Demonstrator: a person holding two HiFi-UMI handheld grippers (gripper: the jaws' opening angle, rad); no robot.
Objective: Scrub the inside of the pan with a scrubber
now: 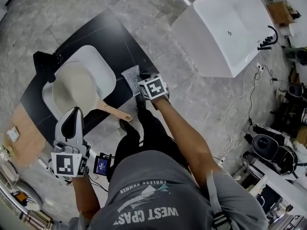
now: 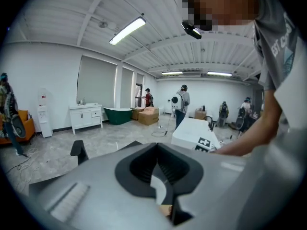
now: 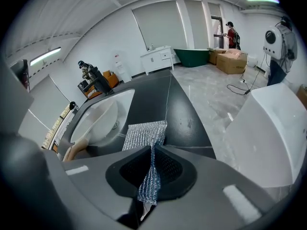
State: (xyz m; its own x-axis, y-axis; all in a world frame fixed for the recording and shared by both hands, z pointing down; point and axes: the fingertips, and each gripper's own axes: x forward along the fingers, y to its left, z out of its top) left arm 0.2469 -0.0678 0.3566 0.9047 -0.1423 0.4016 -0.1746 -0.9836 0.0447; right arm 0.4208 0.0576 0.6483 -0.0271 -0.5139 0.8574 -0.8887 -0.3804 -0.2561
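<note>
A beige pan (image 1: pixel 72 87) with a wooden handle (image 1: pixel 115 111) lies in the white sink (image 1: pixel 103 63) of a black counter (image 1: pixel 110 30). A silvery mesh scrubber (image 1: pixel 130 75) rests on the counter just right of the sink. My right gripper (image 1: pixel 139 84) is shut on the scrubber's near edge; in the right gripper view the mesh (image 3: pixel 144 134) is pinched upright between the jaws (image 3: pixel 152 152). My left gripper (image 1: pixel 72 116) hovers at the pan's near left side, apart from the handle. In its own view the jaws (image 2: pixel 158 150) stand together with nothing gripped.
A black faucet (image 1: pixel 45 63) stands at the sink's far left. A wooden board (image 1: pixel 21 133) lies at the counter's left end. A white bathtub (image 1: pixel 225 30) sits on the floor to the right, with cables and equipment beyond. People stand far off in the room.
</note>
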